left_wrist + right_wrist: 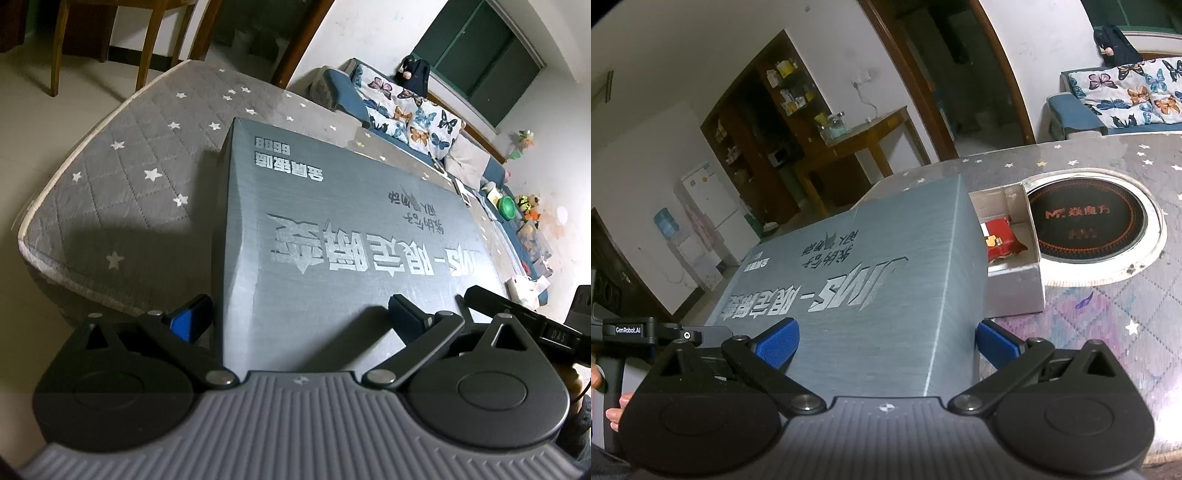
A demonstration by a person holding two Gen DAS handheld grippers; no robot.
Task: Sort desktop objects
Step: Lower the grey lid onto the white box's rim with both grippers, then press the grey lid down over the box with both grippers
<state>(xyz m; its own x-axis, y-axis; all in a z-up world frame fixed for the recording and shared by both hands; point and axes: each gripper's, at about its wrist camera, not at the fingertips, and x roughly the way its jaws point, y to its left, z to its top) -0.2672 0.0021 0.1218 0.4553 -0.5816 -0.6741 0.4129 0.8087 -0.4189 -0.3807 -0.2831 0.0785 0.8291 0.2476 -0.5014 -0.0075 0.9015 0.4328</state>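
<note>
Grey lid (pixel 871 295) partly covering white tray (pixel 1015 291), red packet (pixel 1001 240) still showing; left gripper (pixel 295 321) and right gripper (pixel 886 343) both spread wide, pinching nothing; closing unfinished or opening underway.

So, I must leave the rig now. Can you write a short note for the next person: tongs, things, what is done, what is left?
Left tongs: open, straddling the near left corner of the grey lid, not clamped.
Right tongs: open, straddling the lid's near right corner.
The lid sits shifted over the white box, whose right end is uncovered; a red packet lies inside. The box is beside the round cooktop on the star-pattern table cover.
Done: the packet is boxed.
Left: probably seat the lid squarely.
</note>
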